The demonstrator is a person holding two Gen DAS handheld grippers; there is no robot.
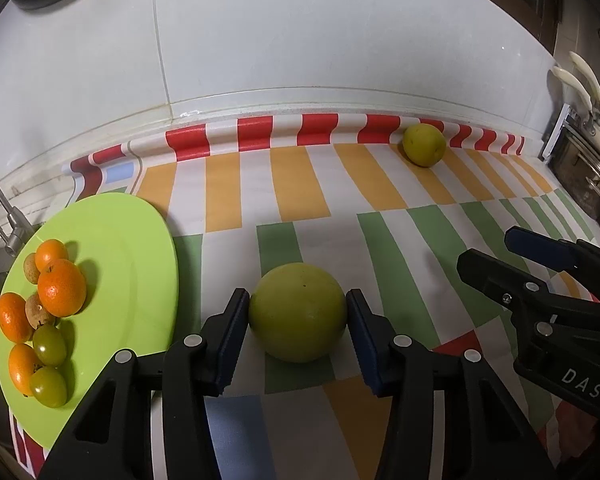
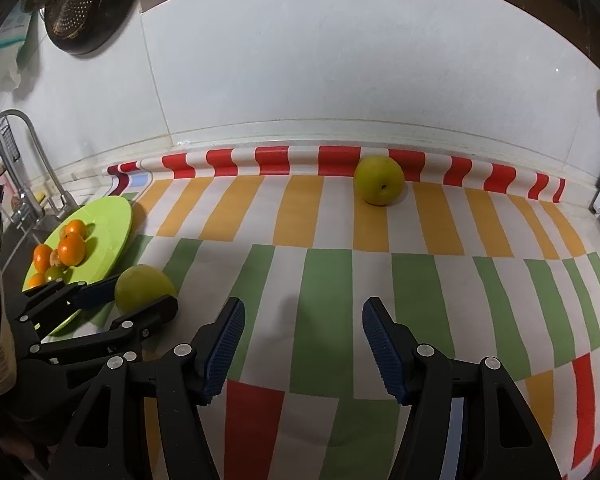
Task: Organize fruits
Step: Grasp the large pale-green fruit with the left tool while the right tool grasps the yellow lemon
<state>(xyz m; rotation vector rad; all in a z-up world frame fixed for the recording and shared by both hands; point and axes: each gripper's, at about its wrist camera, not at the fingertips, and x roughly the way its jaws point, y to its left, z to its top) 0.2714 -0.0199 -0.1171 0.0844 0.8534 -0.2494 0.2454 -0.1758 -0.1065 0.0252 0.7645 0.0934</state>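
The left tongs (image 1: pixel 298 334) are bracketing the nearer green fruit (image 1: pixel 298 312), both blue pads lying against its sides while it is sitting on the striped cloth (image 1: pixel 380 240) covering the bench; whether it is being squeezed or only touched, I cannot tell. The right tongs (image 2: pixel 302 344) are hanging spread wide over bare cloth, holding nothing. Just to the left, the green plate (image 1: pixel 140 260) is carrying the small oranges (image 1: pixel 62 288) and small green fruits (image 1: pixel 50 344), all crowded on its outer half. Farthest off, a second green fruit (image 2: pixel 379 180) is resting against the cloth's upturned red-striped edge by the wall.

The likely trouble is the round, smooth fruit squirting out from between the flat pads if lifted with too light a pinch, then rolling across the bench. Set down carelessly, it could also knock the crowded small fruits off the plate.

The left view is showing pad contact and the plate's contents clearly; the right view is showing the wide right tongs, the faucet (image 2: pixel 28 152) beside the plate, and the far fruit's stem end.
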